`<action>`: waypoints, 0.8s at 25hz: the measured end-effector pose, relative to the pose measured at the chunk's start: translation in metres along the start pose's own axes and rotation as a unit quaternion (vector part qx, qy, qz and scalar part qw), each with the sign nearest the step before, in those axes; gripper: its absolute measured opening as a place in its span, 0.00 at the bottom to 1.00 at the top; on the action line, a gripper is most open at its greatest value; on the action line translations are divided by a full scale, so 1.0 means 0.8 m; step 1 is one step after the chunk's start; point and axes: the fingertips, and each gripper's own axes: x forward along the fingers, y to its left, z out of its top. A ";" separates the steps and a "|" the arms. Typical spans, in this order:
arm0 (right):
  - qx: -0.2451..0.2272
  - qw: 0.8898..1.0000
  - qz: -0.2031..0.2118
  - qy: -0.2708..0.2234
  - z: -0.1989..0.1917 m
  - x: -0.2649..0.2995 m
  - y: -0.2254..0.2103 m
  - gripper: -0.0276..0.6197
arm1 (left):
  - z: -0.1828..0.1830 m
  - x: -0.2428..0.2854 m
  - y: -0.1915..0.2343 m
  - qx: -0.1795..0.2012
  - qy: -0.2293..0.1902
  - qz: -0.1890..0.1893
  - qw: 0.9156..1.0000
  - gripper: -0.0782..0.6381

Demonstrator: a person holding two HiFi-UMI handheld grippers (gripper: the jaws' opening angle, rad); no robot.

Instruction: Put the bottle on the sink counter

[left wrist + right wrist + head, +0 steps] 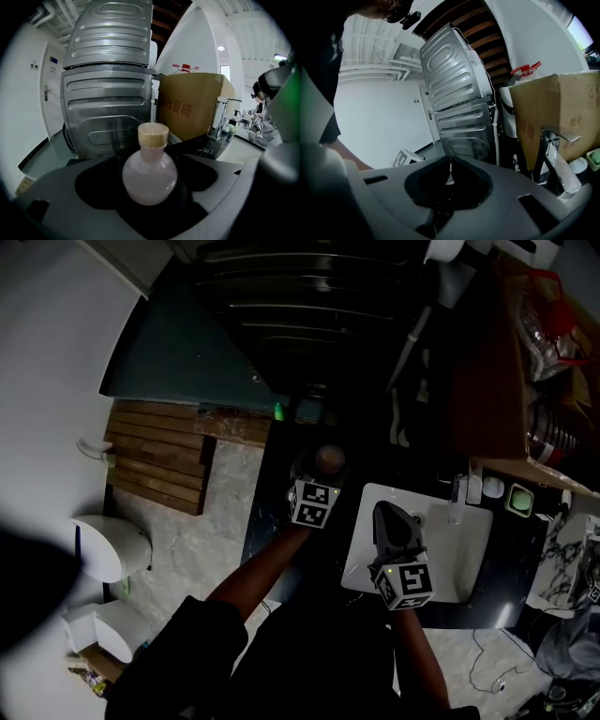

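A round pink bottle (150, 176) with a cork stopper stands upright between the jaws of my left gripper (150, 199), which is shut on its lower body. In the head view the bottle (329, 458) shows just ahead of the left gripper (319, 476), over the dark sink counter (281, 521). My right gripper (387, 518) hovers over the left rim of the white sink (469, 559). In the right gripper view, my right gripper (450, 178) is shut with nothing held, its jaws meeting in a thin seam.
A ribbed metal appliance (110, 93) stands behind the counter, with a cardboard box (190, 110) to its right. A chrome faucet (548, 150) rises at the sink's back. A wooden pallet (159, 456) and a white fixture (108, 545) are on the floor at left.
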 end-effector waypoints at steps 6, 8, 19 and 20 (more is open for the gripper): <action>-0.009 1.000 -0.014 -0.018 0.009 -0.023 0.015 0.10 | 0.017 -0.039 -0.007 -0.003 -0.030 -0.008 1.000 0.65; -0.012 0.999 -0.019 -0.024 0.012 -0.029 0.020 0.10 | 0.028 -0.057 -0.008 -0.011 -0.039 -0.010 0.999 0.65; -0.024 0.997 -0.044 -0.053 0.019 -0.079 0.059 0.10 | 0.047 -0.172 -0.034 -0.050 -0.092 -0.037 0.994 0.65; -0.025 0.997 -0.044 -0.054 0.019 -0.083 0.063 0.10 | 0.046 -0.181 -0.034 -0.055 -0.095 -0.037 0.993 0.65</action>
